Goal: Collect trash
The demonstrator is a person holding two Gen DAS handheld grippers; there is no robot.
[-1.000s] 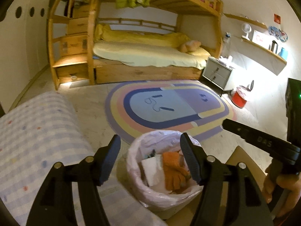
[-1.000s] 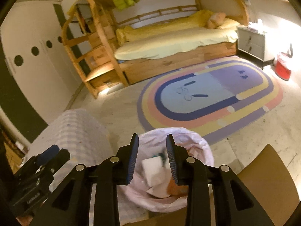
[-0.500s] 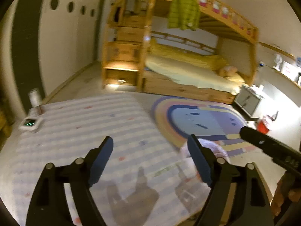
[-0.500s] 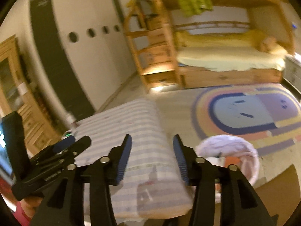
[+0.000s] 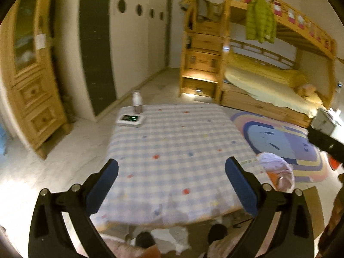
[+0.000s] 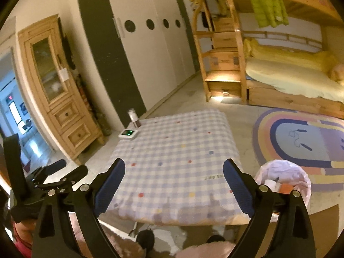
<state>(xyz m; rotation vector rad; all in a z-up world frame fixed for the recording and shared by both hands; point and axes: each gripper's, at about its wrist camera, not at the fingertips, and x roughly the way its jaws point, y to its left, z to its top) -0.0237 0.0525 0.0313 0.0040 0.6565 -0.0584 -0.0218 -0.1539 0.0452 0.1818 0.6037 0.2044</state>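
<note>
The trash bin (image 6: 286, 178) is a round basket lined with a white plastic bag whose rim is folded over the edge; inside it lie white paper scraps and something orange. It stands on the pale floor just beside the right edge of the table (image 6: 172, 150), which is covered in a blue-and-white checked cloth with coloured dots, and it touches the near edge of the oval striped rug (image 6: 301, 142).

The left gripper (image 5: 172, 185) has just been opening and its 2 blue-padded fingers now stand spread wide, with nothing between them; only the tablecloth shows in the gap. The right gripper (image 6: 174, 185) has likewise just been opening and is spread wide, holding and touching nothing.

In the left wrist view the bin (image 5: 277, 169) sits just outside the right finger, lower right of the table. In the right wrist view it lies right of the right finger, partly hidden behind it. At the table's far left corner sit a small white device (image 6: 128, 133) with a green display and a cup (image 6: 133, 118).
</note>
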